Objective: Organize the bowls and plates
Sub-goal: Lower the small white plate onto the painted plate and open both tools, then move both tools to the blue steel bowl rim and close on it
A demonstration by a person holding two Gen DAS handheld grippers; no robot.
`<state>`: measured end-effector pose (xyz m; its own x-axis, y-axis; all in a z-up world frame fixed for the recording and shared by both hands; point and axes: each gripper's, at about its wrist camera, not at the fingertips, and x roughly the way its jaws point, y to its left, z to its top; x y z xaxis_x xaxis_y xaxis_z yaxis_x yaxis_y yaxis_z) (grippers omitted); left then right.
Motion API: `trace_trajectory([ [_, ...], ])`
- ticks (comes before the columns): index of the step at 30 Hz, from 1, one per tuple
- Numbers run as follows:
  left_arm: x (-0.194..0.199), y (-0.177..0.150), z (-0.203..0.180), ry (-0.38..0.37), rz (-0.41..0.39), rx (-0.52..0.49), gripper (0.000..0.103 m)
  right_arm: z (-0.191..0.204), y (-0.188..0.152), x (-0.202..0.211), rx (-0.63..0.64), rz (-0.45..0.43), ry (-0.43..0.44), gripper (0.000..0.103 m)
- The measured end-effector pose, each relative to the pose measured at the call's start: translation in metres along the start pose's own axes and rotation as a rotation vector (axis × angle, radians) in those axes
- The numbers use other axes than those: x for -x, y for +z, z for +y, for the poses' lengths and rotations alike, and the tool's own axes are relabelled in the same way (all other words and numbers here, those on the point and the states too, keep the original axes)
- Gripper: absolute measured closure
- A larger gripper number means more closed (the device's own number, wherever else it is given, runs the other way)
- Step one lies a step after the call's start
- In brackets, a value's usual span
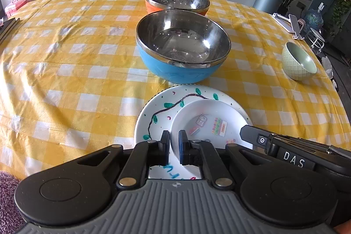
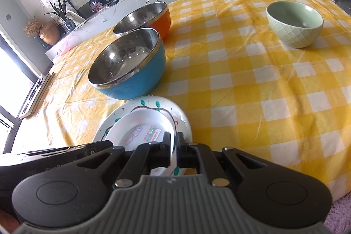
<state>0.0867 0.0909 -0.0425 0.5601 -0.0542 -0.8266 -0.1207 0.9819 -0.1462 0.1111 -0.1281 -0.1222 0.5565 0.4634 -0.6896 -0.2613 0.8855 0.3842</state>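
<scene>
Left gripper [image 1: 174, 147]: narrowly parted astride small plate [image 1: 210, 122] rim | right gripper [image 2: 174, 151]: clamped on that rim | small plate atop painted plate [image 1: 158, 115] | blue bowl [image 1: 182, 47] beyond

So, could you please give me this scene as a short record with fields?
surface: yellow checked tablecloth
stack: small plate lying on large painted plate
bowls: blue bowl just beyond the stack, orange bowl behind it, green bowl apart to the right; all upright
left gripper: jaws narrow around the small plate's rim; whether the pads press is unclear
right gripper: shut on the small plate's opposite rim
</scene>
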Motion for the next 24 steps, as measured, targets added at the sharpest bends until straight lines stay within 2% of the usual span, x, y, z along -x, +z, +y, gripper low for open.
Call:
trace_trajectory([
  [2, 0.0, 0.0, 0.002, -0.013, -0.002, 0.011, 0.092, 0.0, 0.0, 0.001, 0.005, -0.003, 0.0, 0.1],
  [5, 0.004, 0.0, 0.004, -0.031, -0.015, 0.019, 0.081, -0.002, 0.0, 0.004, 0.001, -0.012, 0.004, 0.096],
  [7, 0.007, 0.001, 0.005, -0.039, -0.023, 0.021, 0.076, -0.003, 0.0, 0.009, 0.001, -0.025, 0.0, 0.086],
  [8, 0.01, 0.001, 0.005, -0.049, -0.028, 0.025, 0.073, -0.003, 0.0, 0.012, 0.002, -0.034, -0.002, 0.077],
  [10, 0.015, 0.002, 0.008, -0.065, -0.037, 0.036, 0.067, -0.004, 0.001, 0.016, 0.003, -0.048, -0.007, 0.07],
  [11, 0.018, 0.003, 0.009, -0.07, -0.042, 0.038, 0.064, -0.005, 0.002, 0.019, 0.003, -0.057, -0.009, 0.07],
  [15, 0.029, 0.006, 0.012, -0.086, -0.066, 0.042, 0.061, -0.005, 0.004, 0.029, 0.003, -0.091, -0.014, 0.062],
  [18, 0.039, 0.008, 0.015, -0.096, -0.098, 0.053, 0.058, -0.004, 0.008, 0.039, -0.001, -0.128, -0.018, 0.051],
  [20, 0.046, 0.011, 0.019, -0.096, -0.135, 0.074, 0.058, -0.003, 0.01, 0.043, -0.003, -0.148, -0.02, 0.038],
  [24, 0.06, 0.019, 0.029, -0.091, -0.212, 0.129, 0.049, 0.003, 0.02, 0.052, -0.003, -0.18, -0.059, 0.033],
])
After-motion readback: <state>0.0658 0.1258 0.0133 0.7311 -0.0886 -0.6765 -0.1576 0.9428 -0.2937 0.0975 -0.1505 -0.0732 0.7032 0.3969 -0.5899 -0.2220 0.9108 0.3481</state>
